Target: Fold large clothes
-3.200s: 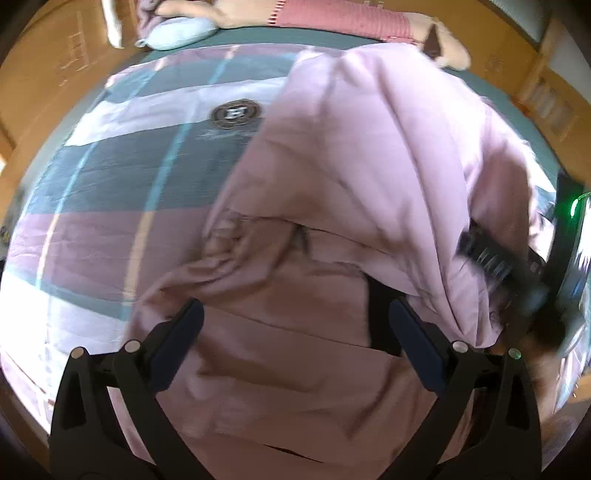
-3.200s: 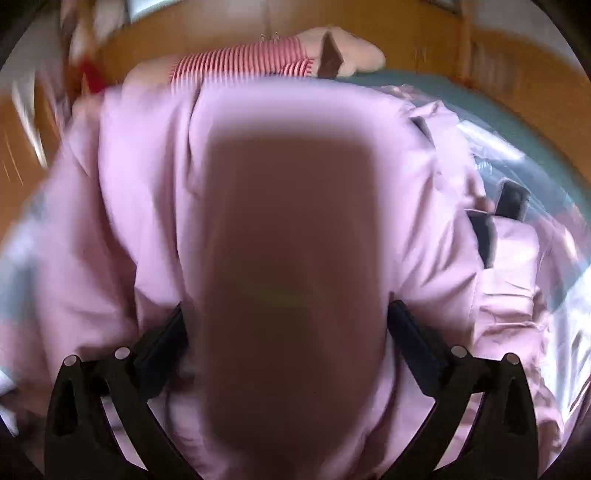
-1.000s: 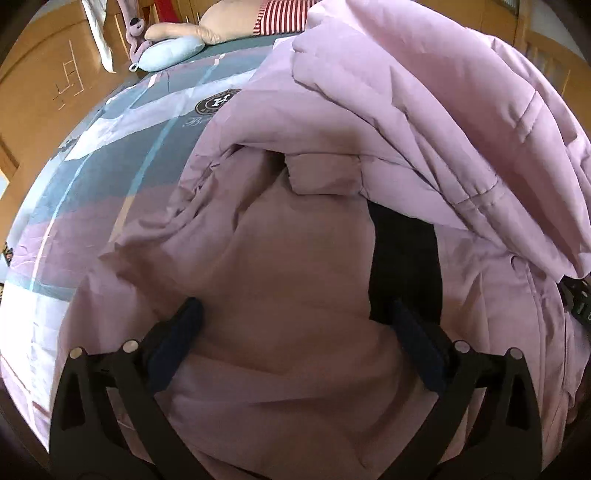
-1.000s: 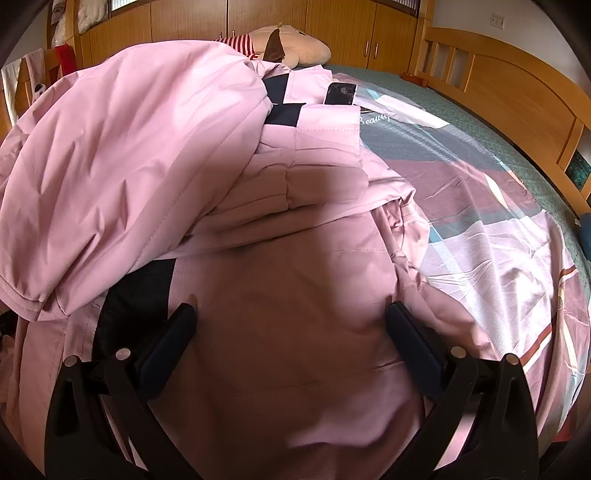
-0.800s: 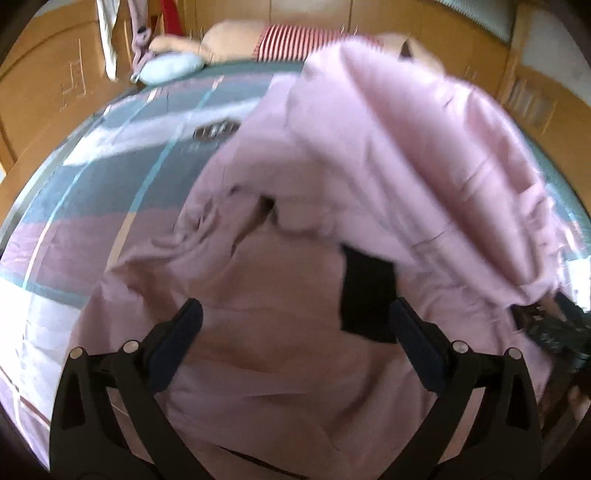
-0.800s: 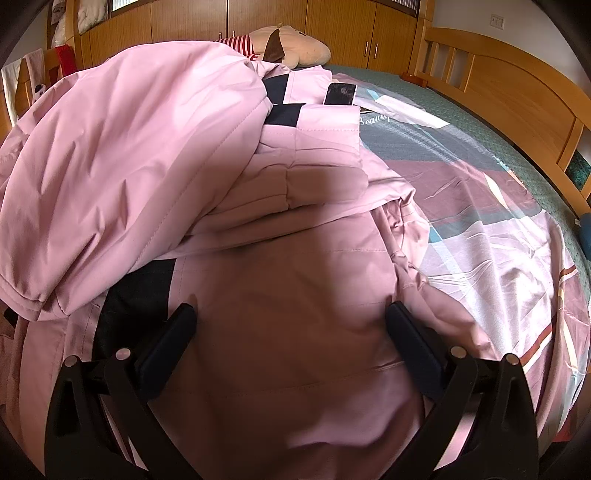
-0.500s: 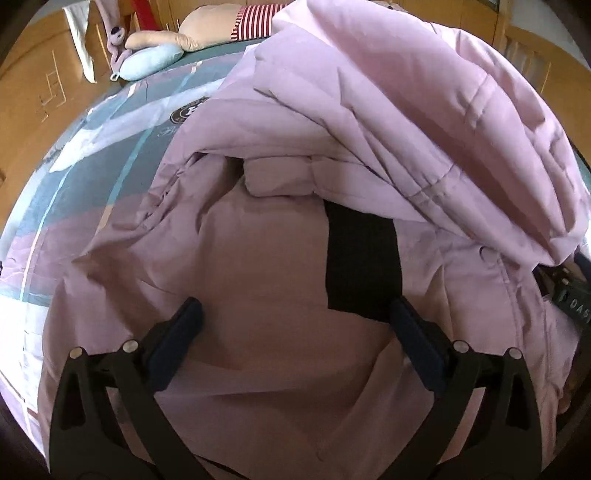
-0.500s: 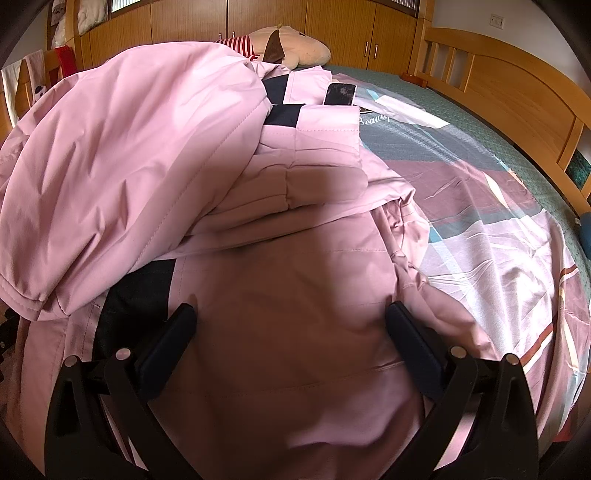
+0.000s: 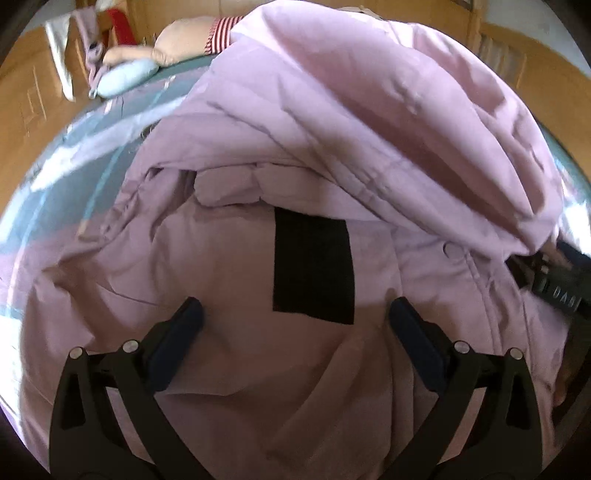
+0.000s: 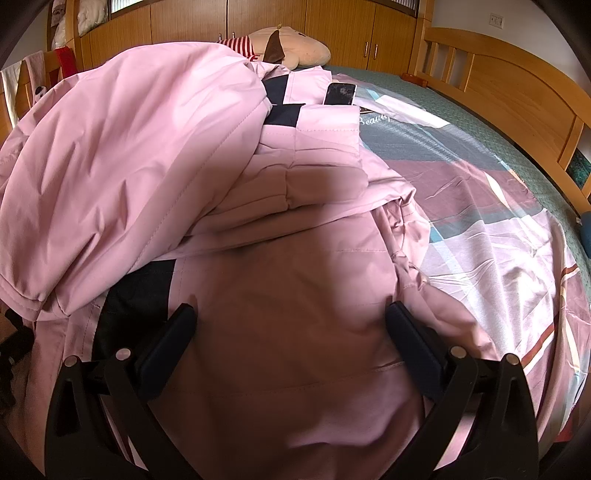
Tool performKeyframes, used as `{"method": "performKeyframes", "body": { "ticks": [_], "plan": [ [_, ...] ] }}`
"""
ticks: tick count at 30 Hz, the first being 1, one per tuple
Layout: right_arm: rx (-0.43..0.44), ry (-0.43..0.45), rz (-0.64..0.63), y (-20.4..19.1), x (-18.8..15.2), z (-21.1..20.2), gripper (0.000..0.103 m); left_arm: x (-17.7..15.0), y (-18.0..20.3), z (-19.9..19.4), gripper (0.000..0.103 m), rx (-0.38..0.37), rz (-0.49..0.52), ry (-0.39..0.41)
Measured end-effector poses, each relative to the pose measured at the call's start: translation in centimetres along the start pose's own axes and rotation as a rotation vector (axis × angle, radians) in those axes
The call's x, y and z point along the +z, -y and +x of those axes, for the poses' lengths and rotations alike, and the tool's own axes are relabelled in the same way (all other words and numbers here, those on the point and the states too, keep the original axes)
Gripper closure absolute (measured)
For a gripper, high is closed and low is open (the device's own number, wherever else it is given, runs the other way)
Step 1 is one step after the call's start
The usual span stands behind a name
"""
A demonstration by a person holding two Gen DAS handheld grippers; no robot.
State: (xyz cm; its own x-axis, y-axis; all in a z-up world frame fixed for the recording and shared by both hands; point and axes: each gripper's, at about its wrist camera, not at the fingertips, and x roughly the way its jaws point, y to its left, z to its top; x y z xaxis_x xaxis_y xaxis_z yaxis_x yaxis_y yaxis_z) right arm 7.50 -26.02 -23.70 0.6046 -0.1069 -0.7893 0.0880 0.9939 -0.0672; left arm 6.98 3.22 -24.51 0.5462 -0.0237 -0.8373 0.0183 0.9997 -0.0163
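Note:
A large pink padded jacket with black patches lies bunched on the bed, its upper part folded over in a thick roll. My left gripper is open and empty, just above the jacket's flat lower panel. My right gripper is open and empty over the same jacket, near its right edge. The other gripper's black body shows at the right edge of the left wrist view.
The jacket lies on a striped bedspread in pink, grey and teal. A wooden headboard runs along the right. A plush toy with a striped shirt and a blue pillow lie at the far end. Wooden cupboards stand behind.
The left gripper has moved closer to the jacket and a little left, so the black patch now sits between its fingers. The right gripper has stayed still.

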Motion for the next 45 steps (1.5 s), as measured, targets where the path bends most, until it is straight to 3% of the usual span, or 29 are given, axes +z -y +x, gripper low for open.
{"method": "performKeyframes", "body": {
  "ticks": [3,8,10,11,12,15,23,25,28,30,32,34,37,42,45],
  "plan": [
    [0.0,0.0,0.0,0.0,0.0,0.0,0.001,0.5,-0.3,-0.5,0.002,-0.001,-0.002,0.005],
    [0.0,0.001,0.0,0.0,0.0,0.0,0.001,0.9,-1.0,-3.3,0.002,-0.03,-0.014,0.151],
    [0.0,0.0,0.0,0.0,0.0,0.0,0.001,1.0,-0.7,-2.0,0.002,-0.011,-0.005,0.091],
    [0.0,0.0,0.0,0.0,0.0,0.0,0.001,0.7,-0.5,-0.2,0.002,-0.001,-0.006,-0.008],
    [0.0,0.0,0.0,0.0,0.0,0.0,0.001,0.3,-0.2,0.4,0.002,0.021,0.007,-0.022],
    [-0.001,0.0,0.0,0.0,0.0,0.0,0.001,0.2,0.2,0.2,0.002,0.049,0.025,-0.008],
    [0.0,0.001,0.0,0.0,0.0,0.1,0.001,0.4,-0.3,-1.1,0.002,0.027,-0.016,0.011],
    [0.002,0.001,0.001,0.0,0.0,0.0,0.001,0.0,-0.6,-3.3,0.002,0.039,-0.05,0.083],
    [0.003,0.003,0.004,-0.1,0.1,0.0,0.001,-0.2,-1.1,-7.1,0.002,0.085,-0.077,0.268],
    [0.003,0.003,0.004,-0.1,0.1,0.0,0.001,-0.3,-1.3,-7.8,0.002,0.097,-0.08,0.306],
    [0.002,0.003,0.004,-0.1,0.2,0.0,0.001,-0.3,-1.4,-5.8,0.002,0.086,-0.087,0.215],
    [0.002,0.002,0.004,-0.1,0.1,0.0,0.001,-0.9,-1.6,-1.4,0.002,0.075,-0.109,0.007],
    [0.001,0.003,0.004,-0.1,0.1,0.0,0.001,-1.0,-1.2,-0.5,0.002,0.119,-0.088,0.027],
    [0.006,0.004,0.008,-0.1,0.1,-0.1,0.001,-0.4,-2.2,-1.6,0.002,0.09,-0.127,0.01],
    [0.012,0.005,0.013,0.0,0.2,0.0,0.001,0.9,-4.3,-5.0,0.002,0.168,-0.174,0.088]
  ]
}}
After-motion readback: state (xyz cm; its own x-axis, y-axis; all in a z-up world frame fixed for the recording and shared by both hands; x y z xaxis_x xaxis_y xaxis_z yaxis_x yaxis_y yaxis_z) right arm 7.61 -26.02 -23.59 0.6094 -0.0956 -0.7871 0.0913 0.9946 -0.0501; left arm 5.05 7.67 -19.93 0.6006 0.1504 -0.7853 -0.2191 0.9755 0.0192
